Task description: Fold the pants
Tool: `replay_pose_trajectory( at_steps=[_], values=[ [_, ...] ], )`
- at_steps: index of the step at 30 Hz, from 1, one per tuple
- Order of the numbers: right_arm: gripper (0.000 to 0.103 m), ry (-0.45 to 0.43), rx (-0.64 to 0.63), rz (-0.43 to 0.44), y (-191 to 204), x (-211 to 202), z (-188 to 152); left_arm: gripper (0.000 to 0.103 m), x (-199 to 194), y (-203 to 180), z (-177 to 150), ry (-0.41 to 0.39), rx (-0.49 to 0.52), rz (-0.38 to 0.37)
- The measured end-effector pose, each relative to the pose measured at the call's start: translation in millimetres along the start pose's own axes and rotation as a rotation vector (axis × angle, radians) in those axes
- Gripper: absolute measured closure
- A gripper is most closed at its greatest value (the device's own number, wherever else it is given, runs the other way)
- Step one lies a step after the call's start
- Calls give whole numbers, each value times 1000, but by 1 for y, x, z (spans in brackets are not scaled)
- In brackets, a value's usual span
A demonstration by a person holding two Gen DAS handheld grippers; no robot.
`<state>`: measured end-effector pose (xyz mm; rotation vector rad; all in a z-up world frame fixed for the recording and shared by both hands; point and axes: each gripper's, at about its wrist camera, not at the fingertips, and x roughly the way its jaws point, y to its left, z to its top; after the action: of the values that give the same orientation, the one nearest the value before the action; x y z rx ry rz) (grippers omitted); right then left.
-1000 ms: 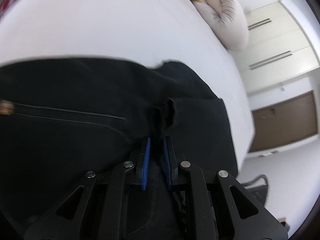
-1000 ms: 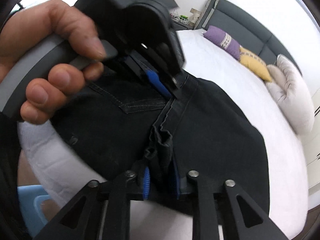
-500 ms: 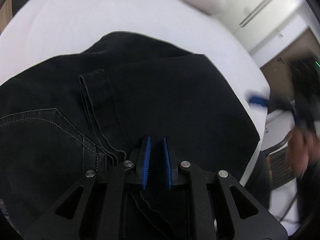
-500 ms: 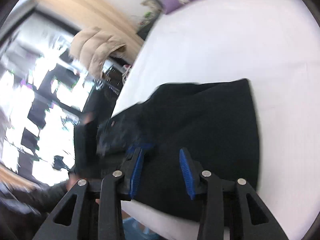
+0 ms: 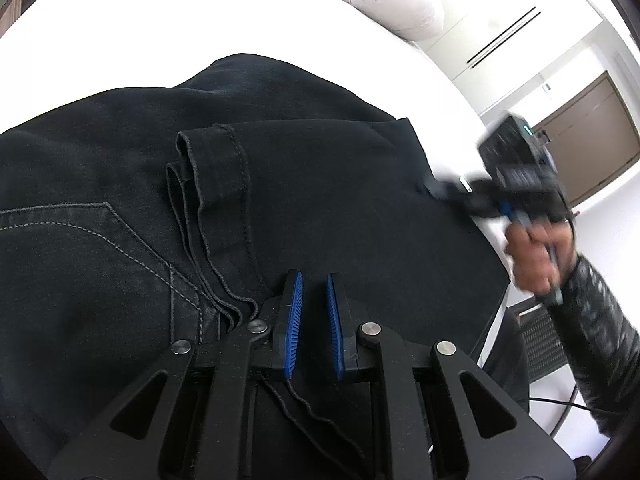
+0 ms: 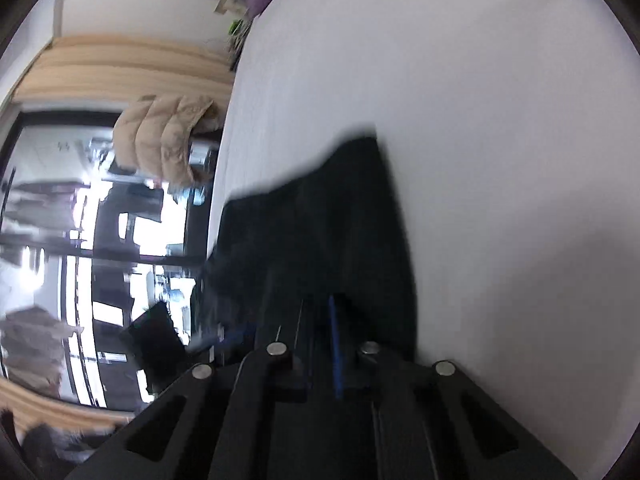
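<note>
Moved from the waistband to the right edge, the right gripper (image 5: 444,190) has just closed its jaws on the pants (image 5: 320,184), folded on the bed (image 5: 160,32) mid-frame. Left gripper (image 5: 314,312), lower centre, stays narrow, clamping their hems.

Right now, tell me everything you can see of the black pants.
The black pants look like dark denim, lying folded into a flat stack on the white bed. A back pocket with pale stitching shows at the left, and stacked hems lie across the middle. The left hand-held gripper sits over the near edge; the right hand-held gripper is at the far right corner, where blur hides any grip.
</note>
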<state>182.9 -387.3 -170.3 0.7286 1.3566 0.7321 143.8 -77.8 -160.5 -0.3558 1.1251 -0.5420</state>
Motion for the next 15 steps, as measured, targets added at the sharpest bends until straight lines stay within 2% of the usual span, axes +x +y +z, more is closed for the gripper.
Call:
replay_pose_trajectory(
  at_steps=[5,8,11,12,13,14,15],
  values=[
    [90,41,-27,-10,9,-17,-64,90,-8,9,-9,-9,-4,-6],
    [90,7,-8,16,4,-31,-100,90,-5,7,-13,-20,-7,-10],
    [88,-43,7,-19,10,-43,-114,90,-6,4,-18,-29,5,0],
    [78,-75,-7,-43,16,-50,-117,90,-8,2,-20,-30,8,9],
    [63,-110,-22,-44,23,-56,-117,90,-13,0,-21,-34,7,19],
    [56,-151,-41,-18,35,-60,-115,90,-20,-2,-23,-44,6,27],
    [45,-193,-64,32,50,-62,-111,90,-29,-4,-26,-62,2,29]
  ],
)
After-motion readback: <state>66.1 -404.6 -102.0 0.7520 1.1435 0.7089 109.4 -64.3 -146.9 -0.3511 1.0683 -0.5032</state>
